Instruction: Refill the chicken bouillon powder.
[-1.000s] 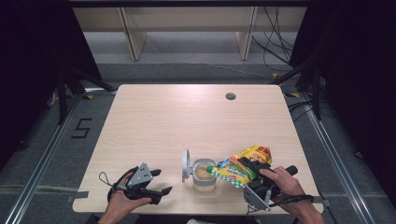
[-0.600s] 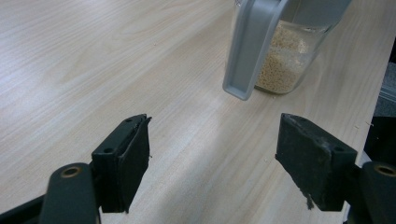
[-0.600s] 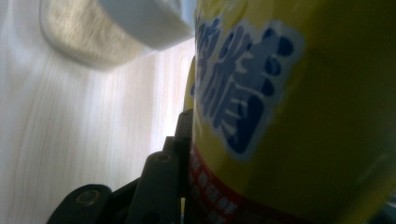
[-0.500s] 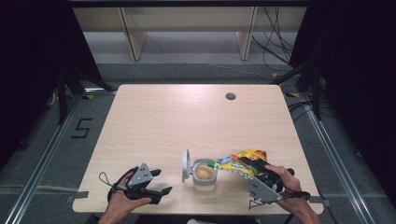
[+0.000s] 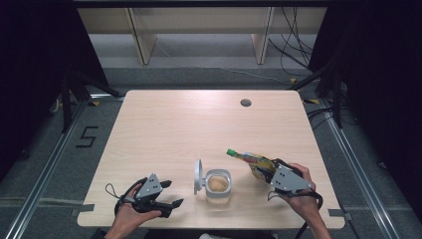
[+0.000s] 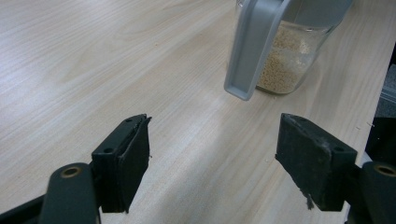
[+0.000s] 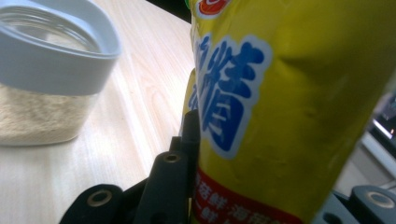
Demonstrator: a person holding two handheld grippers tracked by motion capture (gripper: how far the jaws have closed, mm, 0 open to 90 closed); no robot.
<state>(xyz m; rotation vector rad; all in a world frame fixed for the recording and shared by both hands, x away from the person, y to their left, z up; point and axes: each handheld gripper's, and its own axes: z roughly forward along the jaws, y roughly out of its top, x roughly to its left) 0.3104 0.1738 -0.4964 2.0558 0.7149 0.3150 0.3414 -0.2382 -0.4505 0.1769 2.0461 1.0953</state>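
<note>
Lowered and drawn back from over the jar (image 5: 218, 185), the yellow packet (image 5: 254, 163) now tilts just right of it above the tabletop (image 5: 199, 129), clamped in the right gripper (image 5: 272, 172), whose jaws have just been closing. Left gripper (image 5: 166, 194) rests nearby, jaws apart and empty

table (image 5: 189, 124): light wood | on it: open jar (image 5: 218, 185) of granules

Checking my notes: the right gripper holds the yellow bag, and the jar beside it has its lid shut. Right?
Not quite. The jar's lid stands open, flipped up at its side, as the high view shows. The right gripper does hold the yellow bag.
</note>
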